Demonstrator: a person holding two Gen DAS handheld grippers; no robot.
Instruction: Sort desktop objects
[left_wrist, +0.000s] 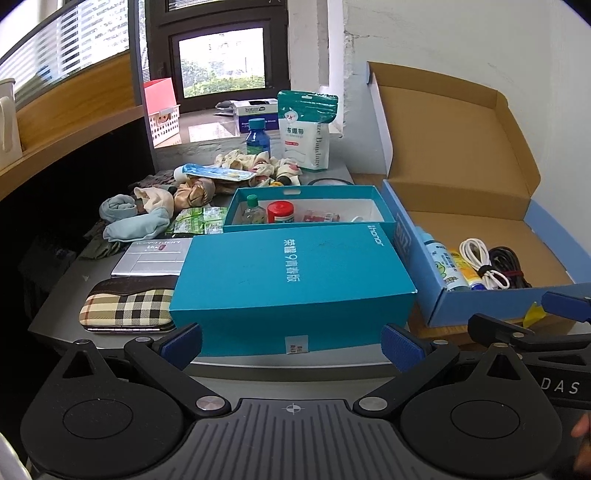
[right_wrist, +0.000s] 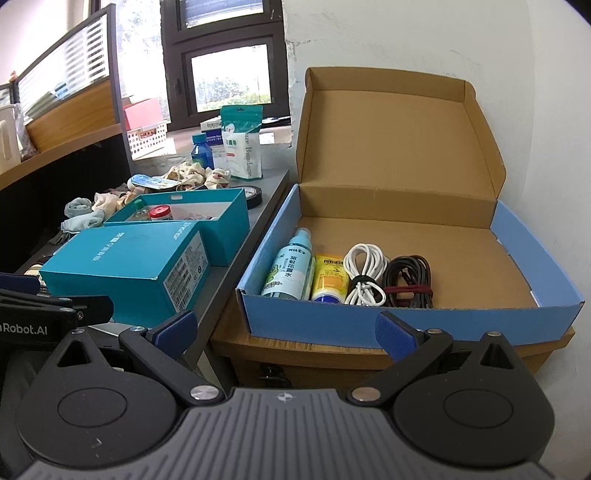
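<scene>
While both jaws stand apart and empty, the left hand-held gripper (left_wrist: 291, 345) faces the teal box (left_wrist: 291, 284) at centre frame on the table (left_wrist: 66, 295). The right hand-held gripper (right_wrist: 286, 334) faces the blue carton (right_wrist: 406, 325) at lower right, cables (right_wrist: 388, 280) inside.

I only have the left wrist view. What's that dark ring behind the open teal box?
Observer: A black roll of tape, lying flat on the grey desk right beside the far corner of the open teal cardboard box.
Operator: Are the right tongs holding anything?
Observer: No. The right tongs are open and empty, facing the blue cardboard box.
Operator: Is there room in that box's right half?
Observer: Yes. The floor beyond the black cable bundle is bare up to the right wall.
</scene>
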